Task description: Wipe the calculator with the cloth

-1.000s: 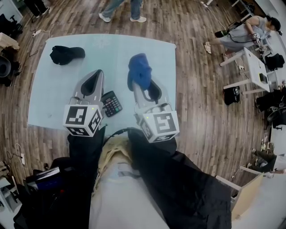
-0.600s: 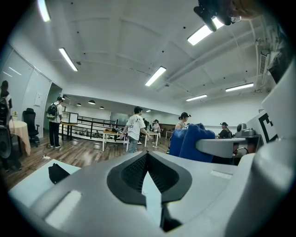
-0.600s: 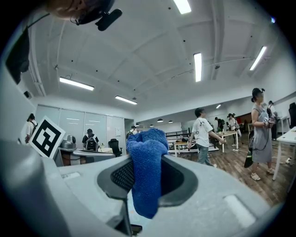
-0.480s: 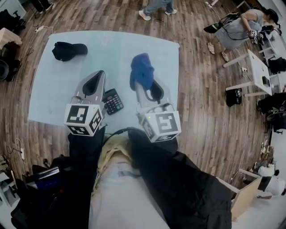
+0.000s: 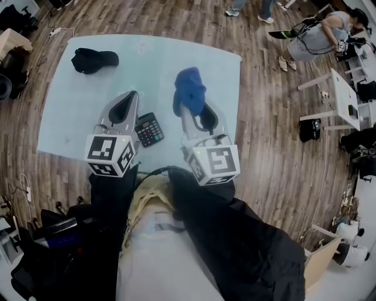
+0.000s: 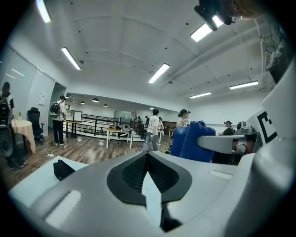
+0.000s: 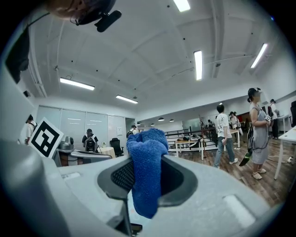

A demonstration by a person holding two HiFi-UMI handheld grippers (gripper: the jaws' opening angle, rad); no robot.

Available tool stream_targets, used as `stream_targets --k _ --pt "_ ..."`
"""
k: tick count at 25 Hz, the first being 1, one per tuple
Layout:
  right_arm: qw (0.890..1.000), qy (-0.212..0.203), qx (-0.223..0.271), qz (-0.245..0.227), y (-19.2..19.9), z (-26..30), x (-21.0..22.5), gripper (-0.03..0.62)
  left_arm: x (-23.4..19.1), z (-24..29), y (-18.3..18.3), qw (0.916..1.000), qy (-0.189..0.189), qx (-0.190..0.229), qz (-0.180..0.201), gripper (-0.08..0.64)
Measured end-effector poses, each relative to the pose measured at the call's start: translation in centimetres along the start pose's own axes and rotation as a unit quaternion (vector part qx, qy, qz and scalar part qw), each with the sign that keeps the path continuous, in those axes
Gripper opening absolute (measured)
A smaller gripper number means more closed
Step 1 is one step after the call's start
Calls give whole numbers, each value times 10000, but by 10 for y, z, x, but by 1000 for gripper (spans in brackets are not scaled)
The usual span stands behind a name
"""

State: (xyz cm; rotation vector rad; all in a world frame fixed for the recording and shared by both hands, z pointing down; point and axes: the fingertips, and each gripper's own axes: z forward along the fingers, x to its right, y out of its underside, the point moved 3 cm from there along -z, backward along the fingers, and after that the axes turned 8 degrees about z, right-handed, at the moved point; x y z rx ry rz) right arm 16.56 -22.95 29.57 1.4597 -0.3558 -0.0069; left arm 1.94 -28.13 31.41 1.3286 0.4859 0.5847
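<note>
The right gripper (image 5: 190, 109) is clamped on the one blue cloth (image 7: 147, 171), which is pinched between its jaws and bunches up past their tips. The left gripper (image 6: 148, 159) has its jaws closed together with nothing between them. Two grippers in all, side by side above the pale table (image 5: 64, 117).

The single calculator (image 5: 148, 129) lies flat on the table between the two grippers, just beside the left one's inner side and apart from the cloth. One black cap (image 5: 93, 60) lies well ahead of the left gripper, toward the table's far left corner.

Against half a second ago, both grippers keep much the same pose, the cloth stays gripped, and the calculator and cap lie where they did; a walker's feet (image 5: 249, 12) beyond the far edge have moved rightward.
</note>
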Motion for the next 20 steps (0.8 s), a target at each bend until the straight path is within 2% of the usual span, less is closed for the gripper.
stream_targets --k 12,20 --pt "9997 -136 -160 118 10 1 -2 110 4 0 10 9999 -6 -156 -64 -2" --pt "9995 -135 -154 238 11 -2 8 110 15 6 20 9992 180 -318 -188 -2"
